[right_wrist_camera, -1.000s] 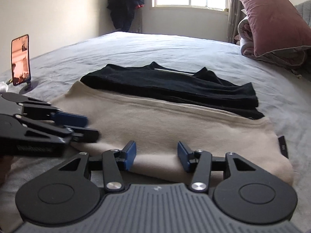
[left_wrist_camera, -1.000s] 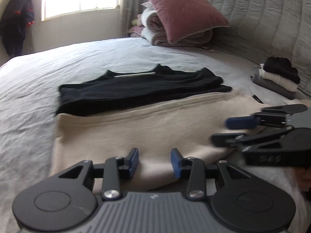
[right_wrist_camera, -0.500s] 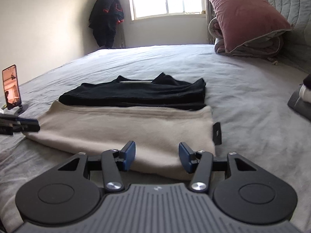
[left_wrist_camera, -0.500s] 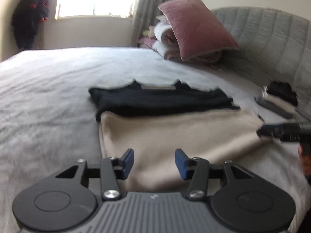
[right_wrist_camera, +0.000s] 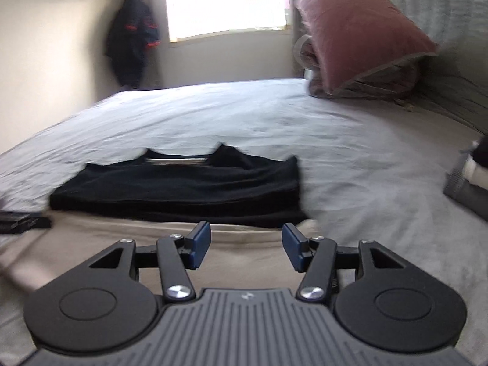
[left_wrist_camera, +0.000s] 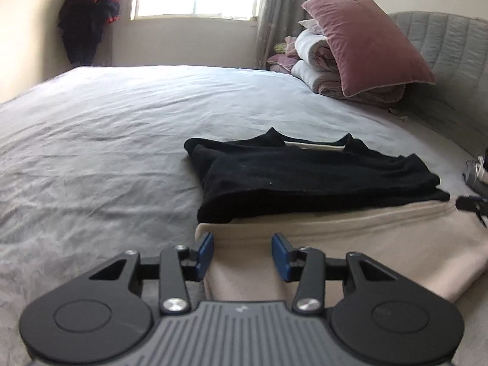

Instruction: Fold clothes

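Beige garment [left_wrist_camera: 350, 244] lies folded flat on the bed [left_wrist_camera: 106, 152], black garment [left_wrist_camera: 305, 177] laid over its far part. Left tool [left_wrist_camera: 242, 251]: jaws wide apart, empty, low over the beige garment's left end. Right tool [right_wrist_camera: 246, 248]: jaws wide apart, empty, low over its right end; this view is blurred. Both point toward the window.

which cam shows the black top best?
Left wrist: the black top is sharp, its collar and both ends in view, lying past the beige garment. Right wrist shows it whole too, but smeared by motion blur.
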Action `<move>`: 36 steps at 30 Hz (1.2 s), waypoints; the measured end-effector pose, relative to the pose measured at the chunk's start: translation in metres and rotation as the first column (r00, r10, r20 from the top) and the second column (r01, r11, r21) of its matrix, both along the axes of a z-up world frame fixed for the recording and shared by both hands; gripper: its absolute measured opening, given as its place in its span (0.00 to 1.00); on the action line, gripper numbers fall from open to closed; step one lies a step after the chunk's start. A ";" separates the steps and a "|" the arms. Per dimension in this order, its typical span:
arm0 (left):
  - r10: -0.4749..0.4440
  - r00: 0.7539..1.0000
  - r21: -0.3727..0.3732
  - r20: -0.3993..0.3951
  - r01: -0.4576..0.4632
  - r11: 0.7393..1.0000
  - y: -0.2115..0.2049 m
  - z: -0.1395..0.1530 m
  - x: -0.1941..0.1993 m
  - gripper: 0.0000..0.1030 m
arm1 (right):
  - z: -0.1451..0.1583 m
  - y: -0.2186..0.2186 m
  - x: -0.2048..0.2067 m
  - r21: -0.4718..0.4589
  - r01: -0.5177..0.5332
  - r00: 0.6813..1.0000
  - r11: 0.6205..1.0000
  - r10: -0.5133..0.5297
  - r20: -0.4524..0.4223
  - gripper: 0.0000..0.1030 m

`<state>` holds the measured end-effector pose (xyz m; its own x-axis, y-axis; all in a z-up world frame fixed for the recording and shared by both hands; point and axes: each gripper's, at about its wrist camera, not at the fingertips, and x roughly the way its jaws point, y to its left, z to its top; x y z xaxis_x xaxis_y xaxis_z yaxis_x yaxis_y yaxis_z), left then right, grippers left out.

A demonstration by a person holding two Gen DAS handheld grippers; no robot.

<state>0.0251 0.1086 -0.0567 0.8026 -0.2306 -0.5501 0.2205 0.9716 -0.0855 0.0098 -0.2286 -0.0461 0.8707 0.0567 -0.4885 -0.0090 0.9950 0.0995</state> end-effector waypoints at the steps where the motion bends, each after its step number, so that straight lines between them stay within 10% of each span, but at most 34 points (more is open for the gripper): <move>1: -0.004 1.000 0.008 0.004 0.004 1.000 -0.001 0.000 -0.001 0.43 | -0.005 -0.005 0.005 0.005 0.017 1.000 1.000 -0.017 -0.025 0.55; 12: -0.003 1.000 -0.055 -0.028 0.002 0.998 0.011 0.021 -0.017 0.53 | 0.005 -0.016 -0.004 0.053 -0.007 0.999 0.999 0.009 -0.046 0.56; 20: 0.031 0.984 -0.208 -0.178 -0.069 0.976 0.056 0.031 -0.036 0.55 | 0.020 -0.040 -0.028 0.067 -0.014 0.998 0.998 0.018 -0.060 0.59; 24: -0.017 0.934 -0.364 -0.357 -0.123 0.923 0.084 0.023 -0.034 0.57 | 0.020 -0.071 -0.038 0.162 0.036 0.991 0.986 -0.014 -0.133 0.59; 29: -0.204 0.836 -0.575 -0.510 -0.155 0.803 0.101 -0.002 -0.023 0.57 | 0.010 -0.108 -0.041 0.375 0.092 0.953 0.922 0.027 -0.301 0.59; 36: -0.246 0.811 -0.606 -0.530 -0.160 0.780 0.090 -0.017 -0.020 0.57 | -0.012 -0.127 -0.035 0.640 0.103 0.917 0.762 0.176 -0.357 0.59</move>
<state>0.0052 0.1981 -0.0733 0.3787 -0.6939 -0.6125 -0.0243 0.6541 -0.7560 -0.0247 -0.3554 -0.0578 0.6167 0.5013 -0.6069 0.1321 0.6942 0.7076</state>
